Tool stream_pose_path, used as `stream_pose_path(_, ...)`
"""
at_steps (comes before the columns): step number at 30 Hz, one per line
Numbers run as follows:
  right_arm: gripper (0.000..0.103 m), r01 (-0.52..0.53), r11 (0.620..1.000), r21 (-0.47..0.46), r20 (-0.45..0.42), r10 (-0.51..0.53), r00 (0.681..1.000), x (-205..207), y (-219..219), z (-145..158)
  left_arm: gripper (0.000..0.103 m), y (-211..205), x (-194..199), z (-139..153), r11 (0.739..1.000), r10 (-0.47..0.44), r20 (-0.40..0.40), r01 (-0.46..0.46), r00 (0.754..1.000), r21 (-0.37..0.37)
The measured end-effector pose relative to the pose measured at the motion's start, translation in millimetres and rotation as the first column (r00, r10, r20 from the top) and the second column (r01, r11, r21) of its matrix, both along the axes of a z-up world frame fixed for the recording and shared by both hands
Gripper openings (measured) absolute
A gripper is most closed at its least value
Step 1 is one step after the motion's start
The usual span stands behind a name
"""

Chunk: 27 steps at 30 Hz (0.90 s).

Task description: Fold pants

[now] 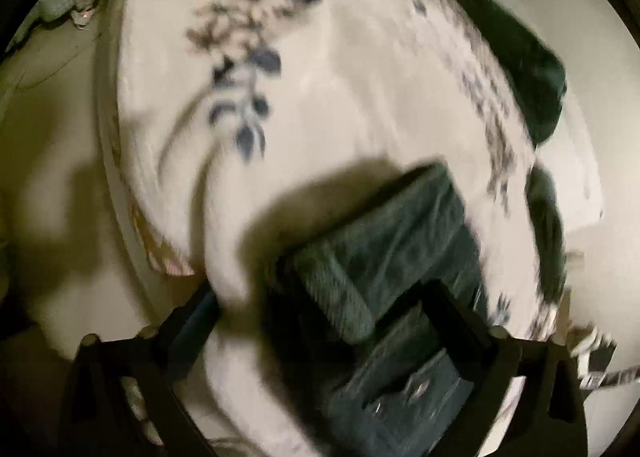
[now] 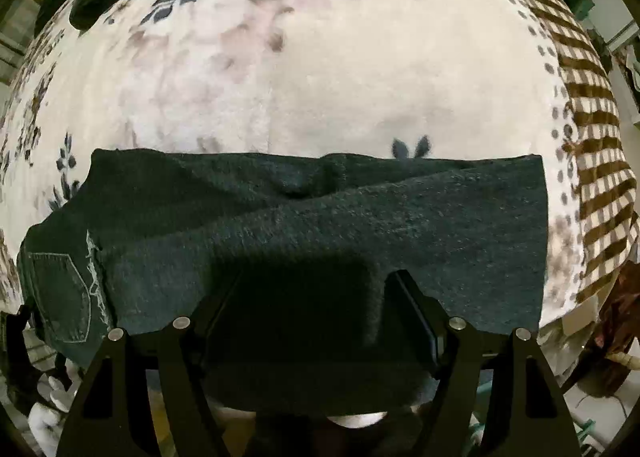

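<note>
Your left tongs (image 1: 320, 317) stand wide apart and grasp nothing; a folded dark edge of the pants (image 1: 384, 241) lies between the two fingers, but neither pad presses on it. That view is blurred, so the finer detail of the cloth there is hard to read. Your right tongs (image 2: 316, 297) point down at the pants (image 2: 320, 217) with the jaws well spread; the right finger (image 2: 416, 309) shows clearly against the denim, the left one is lost in the shadow the tool throws, and you cannot tell from this view whether the tips touch the fabric, though nothing is pinched between them. In the right wrist view the pants lie flat across the bed (image 2: 320, 69), folded into a long dark band running left to right, its far edge straight. A back pocket (image 2: 60, 293) with pale stitching sits at the left end, near the edge of the bed. The blanket under them is cream with blue and brown leaf prints, and a brown check border (image 2: 592, 177) runs down the right side. In the left wrist view, more dark cloth (image 1: 532, 69) lies at the far right of the bed.
</note>
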State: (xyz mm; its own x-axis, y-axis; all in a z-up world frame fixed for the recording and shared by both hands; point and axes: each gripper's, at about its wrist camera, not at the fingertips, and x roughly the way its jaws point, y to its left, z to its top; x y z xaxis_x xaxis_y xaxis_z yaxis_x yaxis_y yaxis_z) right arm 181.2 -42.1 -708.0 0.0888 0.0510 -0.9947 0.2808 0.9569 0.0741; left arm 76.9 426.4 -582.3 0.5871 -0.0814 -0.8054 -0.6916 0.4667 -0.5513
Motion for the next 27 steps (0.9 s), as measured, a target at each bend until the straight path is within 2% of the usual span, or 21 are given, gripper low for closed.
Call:
stream_pose_path(1,0.076,-0.004,1.0,-0.005,0.002,0.004,1.0,1.5,3.5,-1.5,0.06,-0.2,3.1,2.6,1.0,-0.004,0.001,0.004,1.0,0.024)
stream_pose_path(2,0.076,-0.01,1.0,-0.013,0.0,0.01,1.0,4.5,7.0,-3.6,0.045,-1.6,6.6,5.5,0.999,-0.015,0.005,0.015,1.0,0.038)
stream_pose_path(3,0.076,-0.013,1.0,-0.015,-0.002,0.013,1.0,7.2,8.1,-4.7,0.044,-1.8,7.3,5.9,0.999,-0.022,0.015,0.021,1.0,0.042)
stream_pose_path(5,0.076,-0.009,1.0,-0.009,0.0,0.009,1.0,5.9,-1.3,-10.1,0.044,-4.5,8.8,8.0,0.998,-0.035,0.034,0.033,0.999,0.061)
stream_pose_path(6,0.076,-0.007,1.0,-0.007,0.001,0.007,1.0,7.3,0.9,-10.2,0.047,-3.3,9.1,4.2,0.998,-0.033,0.031,0.031,0.999,0.05)
stream_pose_path(7,0.076,-0.003,1.0,-0.004,0.004,0.003,1.0,5.8,-1.1,-10.0,0.057,-1.2,9.4,-1.5,0.999,-0.03,0.034,0.029,0.999,0.02)
stream_pose_path(8,0.076,0.003,1.0,0.001,0.006,-0.003,1.0,4.3,-3.7,-10.5,0.057,0.5,9.6,-5.7,1.0,-0.027,0.048,0.027,0.998,0.002)
stream_pose_path(10,0.076,0.012,1.0,0.015,0.008,-0.012,1.0,1.5,-10.8,-11.7,0.057,-0.8,13.7,-0.7,0.997,-0.063,0.041,0.061,0.997,0.038)
stream_pose_path(12,0.076,0.022,0.999,0.024,0.005,-0.022,1.0,-3.0,-19.4,-12.0,0.057,-1.3,13.8,2.7,0.997,-0.07,0.035,0.068,0.997,0.044)
stream_pose_path(13,0.076,0.031,0.999,0.04,-0.001,-0.031,1.0,-4.6,-23.2,-12.9,0.057,0.4,10.4,4.4,0.997,-0.065,0.023,0.064,0.998,0.032)
stream_pose_path(15,0.076,0.047,0.997,0.065,-0.008,-0.047,0.999,-8.5,-34.8,-14.9,0.056,4.5,1.1,5.2,0.998,-0.038,0.023,0.04,0.999,-0.046)
stream_pose_path(18,0.076,0.051,0.996,0.079,-0.018,-0.049,0.999,-12.2,-46.6,-15.2,0.057,2.4,-26.7,15.0,0.988,0.061,0.046,-0.054,0.997,-0.144)
stream_pose_path(23,0.076,0.019,0.996,0.082,-0.017,-0.018,1.0,-11.1,-58.1,-11.9,0.059,-25.0,-47.9,31.8,0.975,0.128,0.096,-0.108,0.987,-0.194)
stream_pose_path(25,0.076,-0.005,0.997,0.082,-0.019,0.006,1.0,-9.1,-62.1,-9.6,0.07,-35.1,-40.5,28.3,0.977,0.105,0.115,-0.081,0.988,-0.199)
stream_pose_path(27,0.076,-0.018,0.996,0.082,-0.015,0.02,1.0,-6.6,-58.8,-4.7,0.07,-40.8,-26.8,12.9,0.98,0.067,0.083,-0.051,0.994,-0.191)
